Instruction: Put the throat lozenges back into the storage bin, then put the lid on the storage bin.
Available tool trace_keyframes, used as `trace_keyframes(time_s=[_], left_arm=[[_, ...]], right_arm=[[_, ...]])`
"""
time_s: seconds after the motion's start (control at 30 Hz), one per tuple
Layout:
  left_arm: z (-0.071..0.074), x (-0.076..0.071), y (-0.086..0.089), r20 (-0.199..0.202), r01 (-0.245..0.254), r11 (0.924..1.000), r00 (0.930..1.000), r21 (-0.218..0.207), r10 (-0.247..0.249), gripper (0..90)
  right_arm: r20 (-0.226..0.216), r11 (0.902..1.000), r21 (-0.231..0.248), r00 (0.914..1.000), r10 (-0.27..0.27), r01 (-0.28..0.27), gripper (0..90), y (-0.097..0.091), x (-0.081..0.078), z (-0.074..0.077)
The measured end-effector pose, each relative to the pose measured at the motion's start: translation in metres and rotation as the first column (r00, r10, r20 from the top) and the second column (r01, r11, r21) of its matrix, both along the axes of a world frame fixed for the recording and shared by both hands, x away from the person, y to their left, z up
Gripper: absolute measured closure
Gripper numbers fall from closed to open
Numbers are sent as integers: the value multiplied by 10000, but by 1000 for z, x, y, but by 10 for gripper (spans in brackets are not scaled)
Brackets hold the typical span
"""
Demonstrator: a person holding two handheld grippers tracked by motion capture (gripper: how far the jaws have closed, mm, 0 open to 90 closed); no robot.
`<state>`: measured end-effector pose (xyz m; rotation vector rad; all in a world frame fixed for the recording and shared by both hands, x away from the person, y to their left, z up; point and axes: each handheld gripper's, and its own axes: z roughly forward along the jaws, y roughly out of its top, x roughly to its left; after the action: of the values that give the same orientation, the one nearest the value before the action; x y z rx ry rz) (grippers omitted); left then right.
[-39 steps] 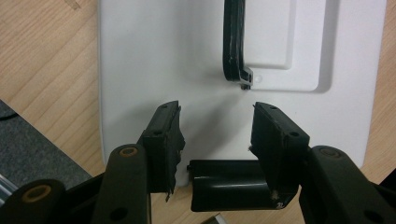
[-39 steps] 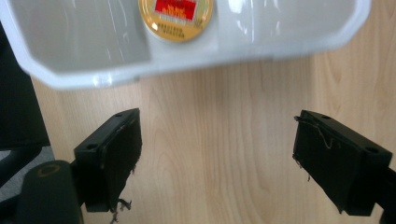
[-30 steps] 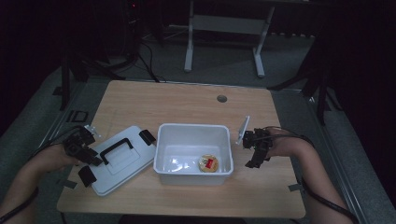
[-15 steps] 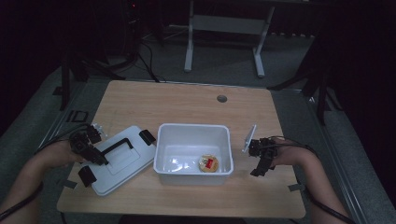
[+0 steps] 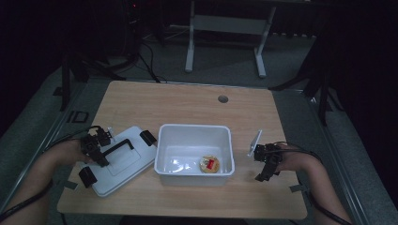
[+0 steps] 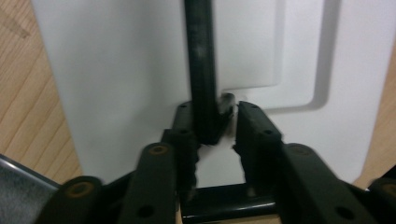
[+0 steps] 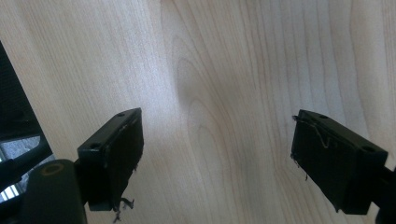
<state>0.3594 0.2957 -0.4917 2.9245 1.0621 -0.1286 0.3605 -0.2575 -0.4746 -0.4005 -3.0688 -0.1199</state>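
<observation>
A white lid [image 5: 126, 164] with a black handle [image 5: 119, 146] lies flat on the table, left of a white bin [image 5: 195, 127]. Inside the bin rests a round yellowish item with a red piece [image 5: 210, 164]. My left gripper [image 5: 101, 154] is at the near end of the handle. In the left gripper view the handle [image 6: 201, 56] runs between the jaws of the gripper [image 6: 210, 109]. The jaws have just been closing around it; one touches it, and a slit of light remains at the other. My right gripper [image 5: 264, 168] hangs open just right of the bin, with bare wood [image 7: 210, 70] between its fingers [image 7: 215, 154].
Black latches [image 5: 149, 137] sit on the lid's ends. A round cable hole [image 5: 223, 99] is at the table's back. Behind the table stands a white desk frame [image 5: 190, 42]. Bare wood stretches behind the bin and along the front edge.
My left gripper has shifted right, onto the lid's handle. My right gripper has sunk toward the table and come a little nearer the front edge.
</observation>
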Motion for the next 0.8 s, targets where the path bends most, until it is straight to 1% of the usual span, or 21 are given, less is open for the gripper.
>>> trace_keyframes(time_s=[0.03, 0.13, 0.2, 0.23, 0.4, 0.5, 0.6, 0.67, 0.8], left_arm=[[0, 0, -1, 2, 8, 10000, 10000, 9, -8, 706], [-1, 1, -1, -150, -35, 9998, 9999, -219, 32, 757], [-1, 2, -2, -351, -97, 9995, 9993, -301, 86, 796], [-2, 3, -3, -397, -28, 9996, 9992, -288, 16, 814], [-1, 4, -3, -513, 6, 9996, 9987, -290, -21, 829], [-1, 4, -2, -472, -19, 9993, 9989, -369, 1, 831], [3, 3, 0, -398, 95, 9987, 9991, -507, -115, 836], [6, 0, 1, -304, 243, 9976, 9992, -649, -263, 836], [18, -3, 9, -85, 112, 9961, 9999, -880, -120, 836]], right_arm=[[-11, 10000, 18, 10000, -20, 20, 165, 0, 0, 0], [-83, 10000, -31, 10000, -52, 52, 165, -2, 0, -3], [-85, 9999, -97, 9999, -124, 123, 166, -2, 0, -4], [-107, 9999, -106, 9999, -128, 127, 166, -3, 0, -5], [-168, 9998, -63, 9997, -172, 171, 167, -3, 0, -7], [-207, 9999, -47, 9997, -164, 163, 166, -3, 0, -9], [-219, 9997, -19, 9995, -239, 238, 166, -4, 1, -9], [-173, 9996, 25, 9995, -279, 279, 166, -5, 1, -7], [-57, 9992, 155, 9993, -357, 358, 166, -6, 1, -5]])
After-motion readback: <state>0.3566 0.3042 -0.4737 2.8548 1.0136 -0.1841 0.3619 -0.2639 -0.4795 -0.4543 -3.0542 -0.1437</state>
